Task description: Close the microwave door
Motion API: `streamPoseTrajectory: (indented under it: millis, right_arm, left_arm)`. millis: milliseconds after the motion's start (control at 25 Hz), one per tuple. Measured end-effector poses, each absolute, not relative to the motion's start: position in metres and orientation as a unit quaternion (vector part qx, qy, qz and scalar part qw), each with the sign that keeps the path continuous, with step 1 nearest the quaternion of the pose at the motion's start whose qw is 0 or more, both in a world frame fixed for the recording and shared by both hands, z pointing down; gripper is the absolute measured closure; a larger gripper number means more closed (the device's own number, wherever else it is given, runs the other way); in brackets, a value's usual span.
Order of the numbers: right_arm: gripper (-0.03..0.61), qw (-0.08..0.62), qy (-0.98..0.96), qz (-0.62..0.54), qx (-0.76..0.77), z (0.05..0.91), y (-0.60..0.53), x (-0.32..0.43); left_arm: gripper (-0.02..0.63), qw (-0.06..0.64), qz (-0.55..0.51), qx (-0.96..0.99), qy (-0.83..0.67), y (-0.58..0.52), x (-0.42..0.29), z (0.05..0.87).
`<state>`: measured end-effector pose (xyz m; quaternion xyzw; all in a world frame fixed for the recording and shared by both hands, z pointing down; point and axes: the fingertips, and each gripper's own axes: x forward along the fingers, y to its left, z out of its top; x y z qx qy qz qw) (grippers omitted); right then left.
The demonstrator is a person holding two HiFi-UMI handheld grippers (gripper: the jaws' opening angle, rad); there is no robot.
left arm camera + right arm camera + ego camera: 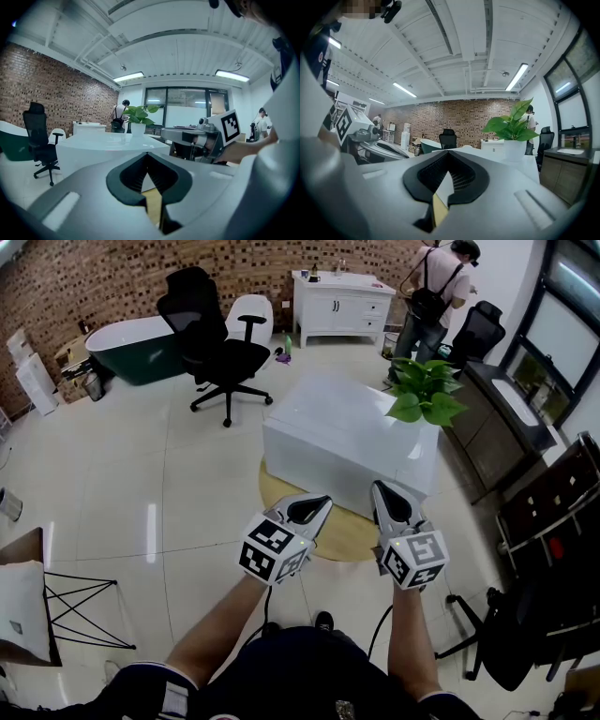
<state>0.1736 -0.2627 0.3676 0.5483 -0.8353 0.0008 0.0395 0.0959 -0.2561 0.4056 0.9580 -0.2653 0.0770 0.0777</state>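
Note:
No microwave shows in any view. In the head view my left gripper (pixel 323 502) and right gripper (pixel 379 487) are held side by side in front of my body, both pointing toward a white block table (pixel 328 442). Each one's jaws meet at the tips with nothing between them. The left gripper view looks past its shut jaws (pixel 147 154) at the white table (pixel 103 145) and the right gripper (pixel 197 136) beside it. Over the right gripper's own shut jaws (pixel 449 153), the right gripper view shows the left gripper (pixel 370 136) and a potted plant (pixel 511 126).
The potted plant (pixel 424 390) stands on the table's right corner, above a round yellow rug (pixel 328 532). A black office chair (pixel 220 352), a dark green tub (pixel 136 348) and a white cabinet (pixel 342 301) stand behind. A person (pixel 436 287) is at the back; a dark counter (pixel 511 413) runs along the right.

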Motion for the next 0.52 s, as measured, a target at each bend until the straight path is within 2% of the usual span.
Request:
streamPoseTrajectory:
  millis: [520]
  right_arm:
    - [0.578,0.042,-0.833,0.004,0.552,0.3695,-0.263,0.1757]
  left_arm:
    - [0.601,0.081,0.079,0.958,-0.263,-0.2555,0.0978,0.41]
